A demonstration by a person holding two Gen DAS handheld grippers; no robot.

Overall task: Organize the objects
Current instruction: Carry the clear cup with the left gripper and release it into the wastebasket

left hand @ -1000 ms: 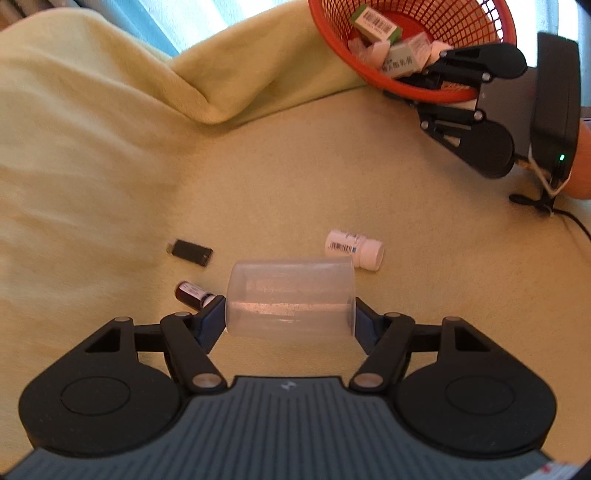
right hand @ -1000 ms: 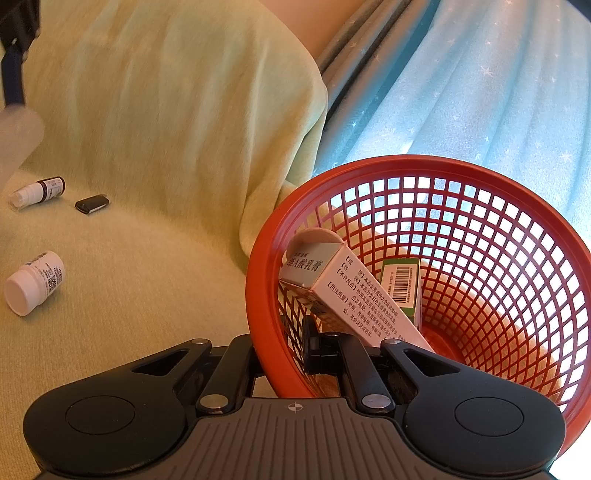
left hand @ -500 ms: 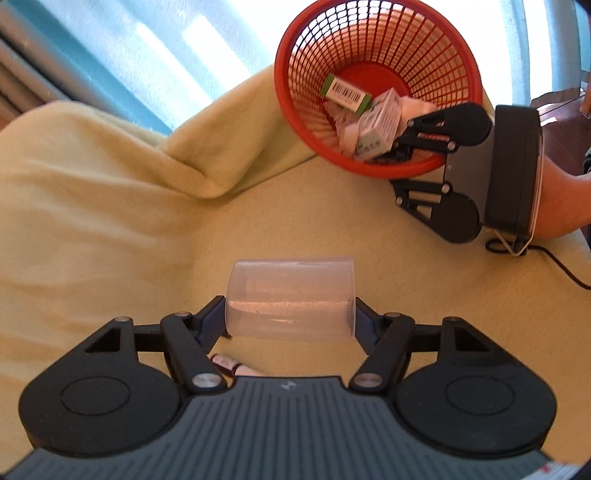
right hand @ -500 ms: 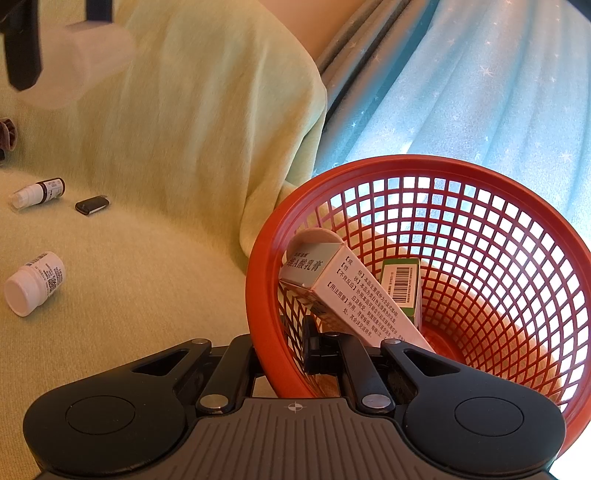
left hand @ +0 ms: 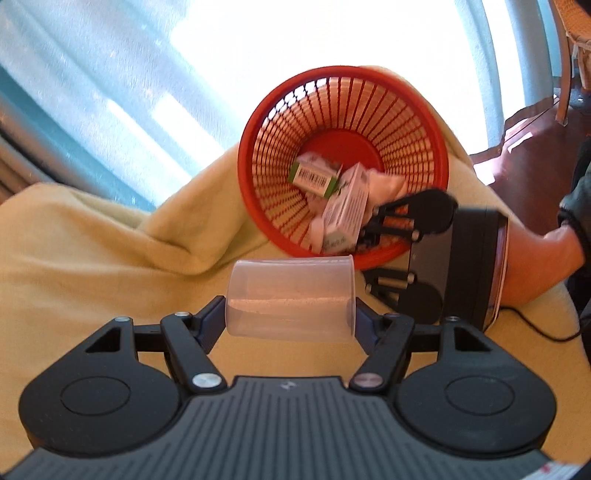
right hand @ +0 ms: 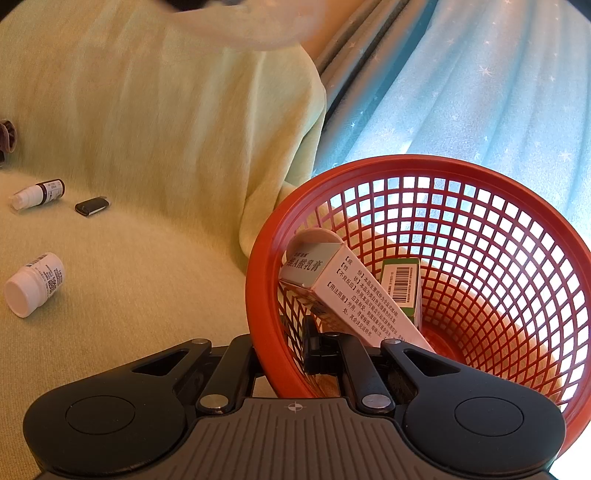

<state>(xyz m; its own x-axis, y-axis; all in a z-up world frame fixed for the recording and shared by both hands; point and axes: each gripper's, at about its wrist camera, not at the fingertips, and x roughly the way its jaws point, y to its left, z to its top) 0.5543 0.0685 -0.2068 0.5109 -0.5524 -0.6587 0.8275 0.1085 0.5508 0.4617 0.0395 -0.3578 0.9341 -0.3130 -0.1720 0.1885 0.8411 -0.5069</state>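
My left gripper [left hand: 291, 317] clamps sideways on a clear cup [left hand: 291, 299]; my right gripper [right hand: 284, 343] pinches the basket [right hand: 480, 173] rim.

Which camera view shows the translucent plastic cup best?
The left wrist view: the translucent plastic cup lies sideways, whole and centred, clamped between the fingers of the left hand-held gripper. The right wrist view shows only a blurred, pale part of it at the top edge.

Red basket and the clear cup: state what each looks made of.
Red basket: probably moulded plastic, glossy, with a uniform open lattice that light passes through. Clear cup: looks like thin frosted plastic, translucent with a cloudy matte surface; glass seems unlikely.
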